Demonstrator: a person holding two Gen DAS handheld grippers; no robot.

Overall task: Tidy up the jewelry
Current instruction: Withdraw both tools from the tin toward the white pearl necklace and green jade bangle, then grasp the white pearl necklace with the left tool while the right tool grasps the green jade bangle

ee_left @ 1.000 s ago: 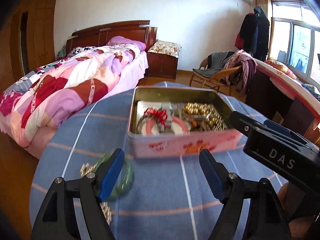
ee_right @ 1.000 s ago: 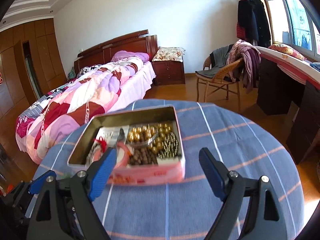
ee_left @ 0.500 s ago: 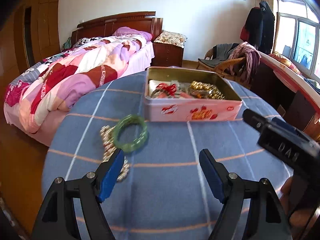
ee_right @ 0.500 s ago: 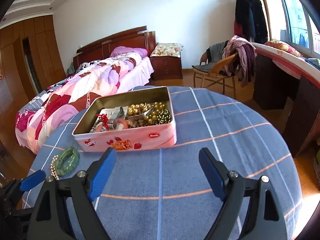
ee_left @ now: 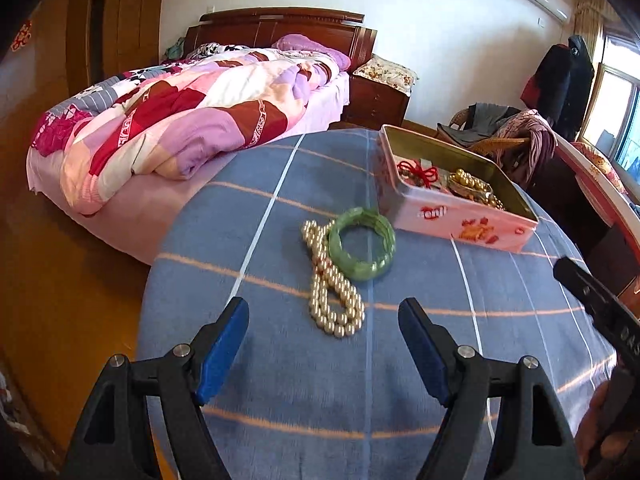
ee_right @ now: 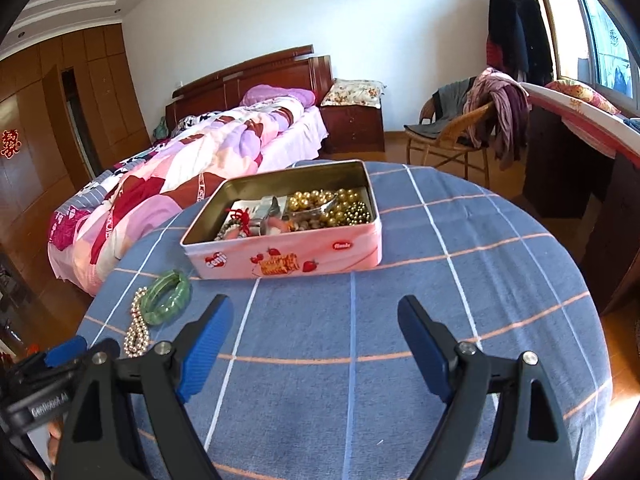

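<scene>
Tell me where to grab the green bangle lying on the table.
Pinch the green bangle across its near-right rim, one finger inside the ring, coming down from above with the left gripper. It lies flat, and its left edge touches the pearl necklace.

Green bangle (ee_left: 362, 244) overlaps pearl necklace (ee_left: 332, 286) beside open pink tin (ee_left: 452, 220); beads inside.

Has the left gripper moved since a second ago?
Yes. The left gripper has pulled back from the pink tin and swung left: its open jaws now frame the pearl necklace and green bangle.
</scene>
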